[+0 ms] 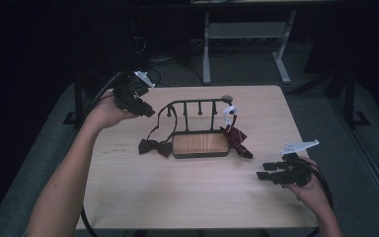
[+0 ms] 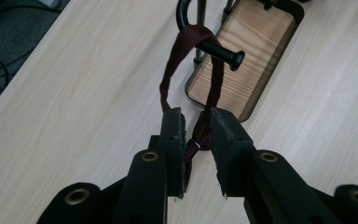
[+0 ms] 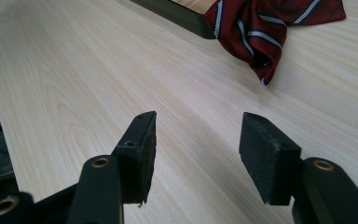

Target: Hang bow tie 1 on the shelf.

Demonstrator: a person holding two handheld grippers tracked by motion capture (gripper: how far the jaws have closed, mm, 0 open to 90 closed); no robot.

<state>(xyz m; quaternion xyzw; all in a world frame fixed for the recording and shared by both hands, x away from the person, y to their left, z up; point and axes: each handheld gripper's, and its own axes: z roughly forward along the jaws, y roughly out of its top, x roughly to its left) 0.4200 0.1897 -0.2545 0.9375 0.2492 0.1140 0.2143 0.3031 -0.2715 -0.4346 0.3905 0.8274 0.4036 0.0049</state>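
We held the left gripper (image 2: pixel 193 128) at the rear left of the pale wooden surface (image 1: pixel 177 197), near its back edge. Its jaws stood narrowly apart with the thin maroon fabric strap (image 2: pixel 214 88) of the dark bow tie (image 1: pixel 155 147) running between them; we could not tell whether they pinched it. The strap looped over a black knob-ended metal peg (image 2: pixel 221 51) of the black wire rack with its rounded wooden-floored tray (image 1: pixel 200 144), set near the middle of the surface. The bow itself lay flat just left of the tray.

Our right gripper (image 1: pixel 267 170) hovered near the front right edge, its jaws wide apart with only smooth, light-grained wood between them. A crumpled red tie with blue and white stripes (image 3: pixel 265 28) lay against the tray's right corner, well ahead of those jaws.

Broad open room remained across the front half of the surface and along its left side.
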